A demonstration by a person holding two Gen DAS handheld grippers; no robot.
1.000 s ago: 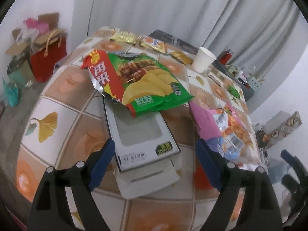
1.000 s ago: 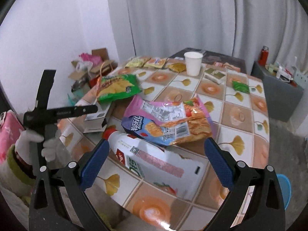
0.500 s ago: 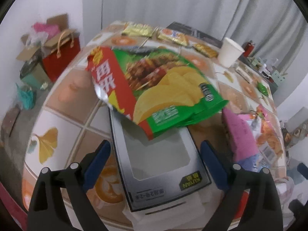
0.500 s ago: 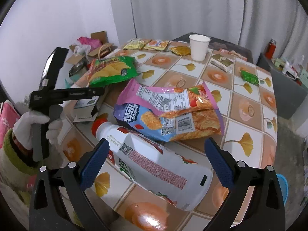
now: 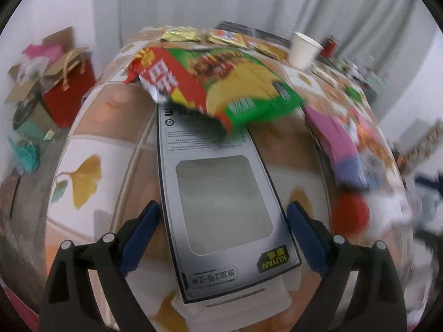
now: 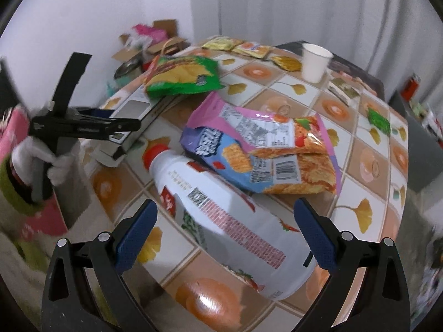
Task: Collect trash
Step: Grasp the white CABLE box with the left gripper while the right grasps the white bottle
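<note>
A flat grey carton with a clear window lies on the tiled table, its near end between the pads of my open left gripper. A green and red chip bag lies on its far end. In the right wrist view, a white plastic bottle with a red cap lies on its side between the pads of my open right gripper. A pink and blue snack bag lies just beyond it. The left gripper and the carton also show there at the left.
A white paper cup and several small wrappers sit at the table's far side. A small green packet lies at the right. A red gift bag and cardboard boxes stand on the floor at the left.
Both grippers have moved forward and down. The carton now reaches between the left pads, and the bottle lies between the right pads. Both stay open.
</note>
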